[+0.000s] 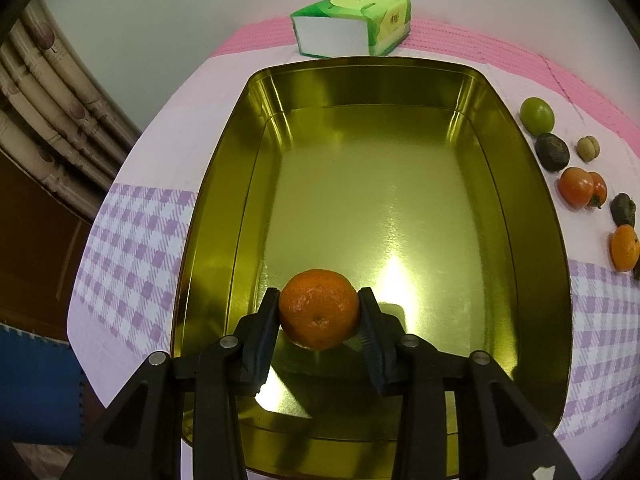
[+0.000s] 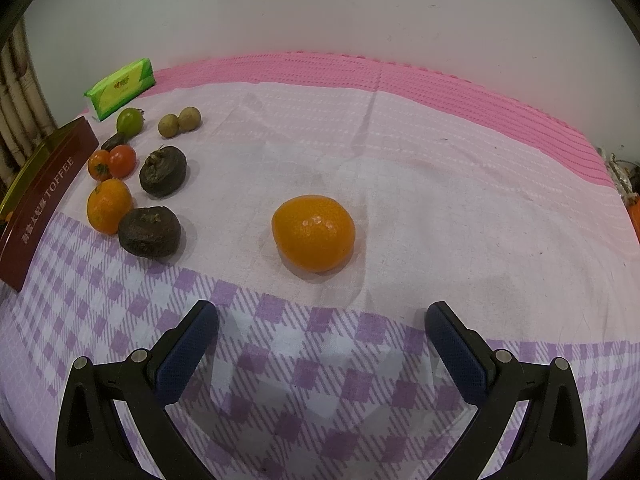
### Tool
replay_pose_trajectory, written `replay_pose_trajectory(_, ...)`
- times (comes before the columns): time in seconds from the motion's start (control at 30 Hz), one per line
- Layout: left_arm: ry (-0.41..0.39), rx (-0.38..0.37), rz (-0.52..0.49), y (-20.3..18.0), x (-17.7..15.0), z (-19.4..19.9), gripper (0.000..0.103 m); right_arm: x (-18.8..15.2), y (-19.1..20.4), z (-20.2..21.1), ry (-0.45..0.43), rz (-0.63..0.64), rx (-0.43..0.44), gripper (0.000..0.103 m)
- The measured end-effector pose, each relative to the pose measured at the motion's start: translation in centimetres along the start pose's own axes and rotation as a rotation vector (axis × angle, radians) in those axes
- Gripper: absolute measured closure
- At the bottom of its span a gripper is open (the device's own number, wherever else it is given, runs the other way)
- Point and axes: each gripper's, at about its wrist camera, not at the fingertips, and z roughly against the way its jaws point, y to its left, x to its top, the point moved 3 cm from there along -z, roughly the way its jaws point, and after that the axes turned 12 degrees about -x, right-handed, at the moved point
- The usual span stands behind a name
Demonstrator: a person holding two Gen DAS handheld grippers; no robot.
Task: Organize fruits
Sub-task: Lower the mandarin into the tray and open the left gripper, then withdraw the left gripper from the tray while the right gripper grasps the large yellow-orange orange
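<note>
My left gripper (image 1: 319,300) is shut on a mandarin (image 1: 319,309) and holds it just over the near floor of a gold metal tin (image 1: 376,200). To the tin's right lie a green fruit (image 1: 537,115), a dark fruit (image 1: 552,151), two tomatoes (image 1: 580,187) and another mandarin (image 1: 625,253). My right gripper (image 2: 322,316) is open and empty above the cloth. An orange (image 2: 314,233) lies just ahead of it. In the right wrist view the tin's red TOFFEE side (image 2: 44,196) is at the far left, with tomatoes (image 2: 112,163), a mandarin (image 2: 108,205) and dark fruits (image 2: 150,231) beside it.
A green tissue pack (image 1: 352,24) lies behind the tin; it also shows in the right wrist view (image 2: 120,89). Two small tan fruits (image 2: 179,121) and a green fruit (image 2: 129,121) sit near it. The table is covered by a pink and purple checked cloth (image 2: 360,360).
</note>
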Motion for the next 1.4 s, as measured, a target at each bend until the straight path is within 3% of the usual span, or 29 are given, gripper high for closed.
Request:
replay_pose_trajectory(0.4, -0.002, -0.003, 0.001, 0.1, 0.0, 0.1, 0.064, -0.1, 0.0, -0.1, 0.021, -0.009, -0.001, 0.0)
replay_pose_trajectory(0.63, -0.024, -0.008, -0.016, -0.5, 0.1, 0.6, 0.049, 0.5, -0.2, -0.1, 0.043, -0.039, 0.015, 0.001)
replay_pose_trajectory(0.87, -0.088, -0.023, -0.05, -1.5, 0.5, 2.4, 0.037, 2.2, -0.2, 1.0, 0.003, -0.043, 0.001, 0.002)
replay_pose_trajectory(1.03, -0.145, -0.014, -0.053, -1.7, 0.8, 3.8, 0.029, 2.8, -0.1, 0.7, 0.023, -0.046, 0.007, 0.016)
replay_pose_trajectory(1.4, -0.214, 0.027, -0.044, -1.2, 1.0, 6.1, 0.021, 2.9, -0.2, -0.8, 0.051, -0.045, 0.004, 0.033)
